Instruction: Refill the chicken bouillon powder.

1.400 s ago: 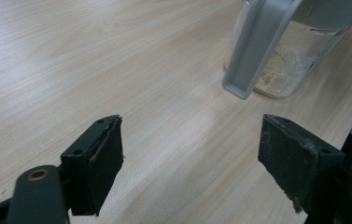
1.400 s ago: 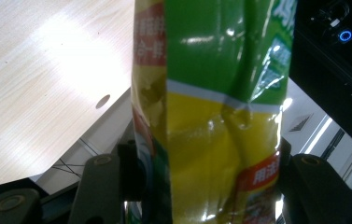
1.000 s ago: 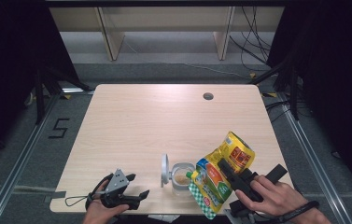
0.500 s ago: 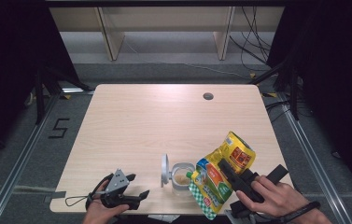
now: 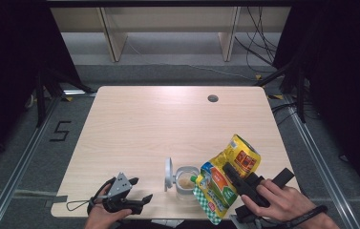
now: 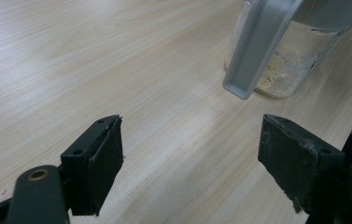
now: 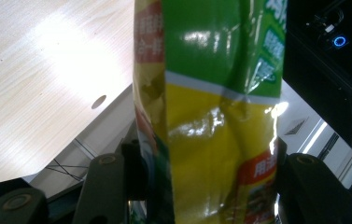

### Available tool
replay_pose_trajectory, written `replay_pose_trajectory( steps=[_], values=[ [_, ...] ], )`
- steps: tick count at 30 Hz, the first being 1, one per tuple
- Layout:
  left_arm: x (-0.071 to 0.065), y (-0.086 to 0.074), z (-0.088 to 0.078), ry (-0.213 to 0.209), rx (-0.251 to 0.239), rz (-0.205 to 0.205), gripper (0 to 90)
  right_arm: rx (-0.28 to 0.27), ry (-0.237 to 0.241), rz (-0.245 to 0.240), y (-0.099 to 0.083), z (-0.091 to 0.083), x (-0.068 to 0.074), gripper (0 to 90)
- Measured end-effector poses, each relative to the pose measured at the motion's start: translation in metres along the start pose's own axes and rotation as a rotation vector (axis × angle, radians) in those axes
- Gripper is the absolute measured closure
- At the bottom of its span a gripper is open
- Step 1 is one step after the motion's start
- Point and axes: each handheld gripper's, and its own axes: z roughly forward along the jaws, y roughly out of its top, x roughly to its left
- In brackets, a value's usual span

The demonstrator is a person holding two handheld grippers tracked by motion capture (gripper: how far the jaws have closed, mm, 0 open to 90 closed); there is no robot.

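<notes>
A broad rectangular tabletop [image 5: 168, 129] of pale wood-grain laminate with rounded corners is seen from the high view, marked by a small round grommet hole [image 5: 212, 98] toward its far right. Near the front right edge a glossy, crinkled foil pouch [image 5: 225, 179], printed in yellow, green, orange and red with a checked green-and-white band at its lower end, is held tilted, its lower corner lying against the mouth of a jar. The pouch is clamped across its width by the right claw [image 5: 235, 177], whose black jaws are set about half apart and pressed against the two sides of the pouch, as is shown in the right gripper view, where the shiny creased film [image 7: 211, 130] is seen between them. The matte black right claw is carried by a hand [image 5: 282, 200]. A small clear jar [image 5: 185, 181] of rounded form is stood on the tabletop just beside the pouch, a shallow layer of pale beige granular powder lying in its bottom, and its flat grey lid [image 5: 168, 173] is hinged upright at its left side. The left claw [image 5: 142, 200], topped by a grey three-cornered plate, is rested at the front left, well apart from the jar; its rough-faced black pads [image 6: 108, 158] are spread wide with nothing between them.
</notes>
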Motion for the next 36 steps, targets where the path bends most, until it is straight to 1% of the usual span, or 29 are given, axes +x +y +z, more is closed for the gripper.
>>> replay_pose_trajectory(
  steps=[1,2,3,4,5,7,8,9,10,11,13,14,15,17,18,19,20,21,22,23,25,27,28,29,31,32,33,35,36],
  values=[
    [-0.0001,-0.0001,0.0001,-0.001,0.0,-0.002,21.4,0.001,0.0,0.0,0.0,0.0001,0.0,52.9],
    [0.0002,-0.0001,0.0,0.001,0.004,0.002,21.4,0.01,0.003,-0.042,-0.0008,-0.0004,-0.0026,52.9],
    [0.0003,-0.0001,0.0,0.001,0.005,0.001,21.4,0.002,0.004,-0.006,-0.0003,0.0,-0.0003,52.9],
    [0.0003,-0.0002,0.0,0.001,0.005,0.002,21.4,0.001,0.004,-0.009,-0.0005,-0.0002,-0.0003,53.0],
    [0.0004,-0.0002,0.0001,0.001,0.005,0.003,21.4,0.006,0.01,-0.051,-0.0011,-0.0004,-0.002,53.0],
    [0.0003,-0.0002,0.0,-0.001,0.007,0.002,21.3,0.008,0.005,-0.053,-0.0013,-0.0008,-0.0018,53.3],
    [-0.0002,-0.0002,0.0002,-0.001,0.003,-0.001,21.3,0.011,0.002,-0.041,-0.0016,-0.0013,-0.0016,53.3],
    [-0.0015,-0.0006,0.0006,-0.001,0.001,-0.022,21.3,0.008,0.007,-0.05,-0.0016,-0.0012,-0.0016,53.4],
    [-0.0015,-0.0007,0.0006,0.008,0.004,-0.019,21.3,0.003,0.006,-0.059,-0.0017,-0.001,-0.0022,53.4],
    [-0.0011,-0.0007,0.0008,0.0,0.008,-0.019,21.3,0.002,0.007,-0.058,-0.0021,-0.0012,-0.0021,53.4],
    [-0.0011,-0.0008,0.0013,0.001,0.007,-0.018,21.3,0.007,0.003,-0.052,-0.0027,-0.0021,-0.0012,53.5],
    [-0.0001,-0.0004,0.0014,0.002,0.007,-0.002,21.3,0.007,0.006,-0.051,-0.0031,-0.0023,-0.0011,53.5],
    [0.0003,-0.0002,0.0013,0.0,0.009,0.001,21.3,0.002,0.007,-0.058,-0.0033,-0.0021,-0.0016,53.5],
    [-0.0006,-0.0002,0.0015,0.0,-0.001,-0.005,21.3,-0.001,0.013,-0.057,-0.0038,-0.002,-0.0014,53.5],
    [-0.0012,-0.0004,0.0015,-0.001,-0.002,-0.016,21.3,0.003,0.015,-0.053,-0.0038,-0.0023,-0.0008,53.5],
    [-0.0013,-0.0007,0.001,-0.001,0.003,-0.022,21.3,0.011,0.008,-0.039,-0.0038,-0.003,-0.0001,53.6],
    [-0.0014,-0.0007,0.0013,-0.001,-0.002,-0.023,21.3,0.01,0.0,-0.047,-0.0036,-0.0031,-0.0005,53.6],
    [-0.0012,-0.0008,0.0009,-0.001,0.003,-0.021,21.3,0.004,0.012,-0.055,-0.0036,-0.0029,-0.0006,53.6],
    [-0.0008,-0.0008,0.0007,0.007,0.004,-0.013,21.3,0.004,0.012,-0.056,-0.0037,-0.0031,-0.0005,53.6],
    [0.0002,-0.0002,0.0003,0.006,0.003,0.006,21.3,0.004,0.009,-0.057,-0.0037,-0.0032,-0.0004,53.6],
    [-0.0006,-0.0003,0.0012,0.003,-0.006,-0.007,21.2,0.01,0.011,-0.05,-0.0041,-0.0043,0.0001,53.7],
    [-0.0006,-0.0003,0.0015,0.0,-0.002,-0.008,21.2,0.012,0.011,-0.048,-0.0044,-0.005,0.0001,53.8],
    [-0.0002,-0.0002,0.0011,0.001,0.006,0.001,21.1,0.007,0.011,-0.056,-0.0044,-0.005,-0.0007,53.9],
    [-0.002,-0.0006,0.0018,-0.001,-0.001,-0.028,21.1,0.01,0.007,-0.045,-0.0047,-0.0057,-0.0005,53.9],
    [-0.002,-0.0006,0.0017,-0.001,-0.002,-0.028,21.0,0.001,0.004,-0.019,-0.0041,-0.0055,0.0008,53.9],
    [-0.0018,-0.0006,0.0017,0.001,-0.002,-0.027,20.9,0.014,0.006,-0.044,-0.0046,-0.0063,-0.0007,54.0],
    [0.0002,-0.0002,0.001,0.003,0.006,0.002,20.6,0.014,0.007,-0.039,-0.0045,-0.0061,-0.0003,54.0],
    [0.0003,-0.0003,0.001,0.002,0.008,-0.001,20.4,0.012,0.005,-0.039,-0.0042,-0.0055,-0.0006,54.0],
    [0.0002,-0.0003,0.0009,0.002,0.007,-0.002,20.2,0.01,0.009,-0.049,-0.004,-0.0049,-0.0008,54.1]
  ],
)
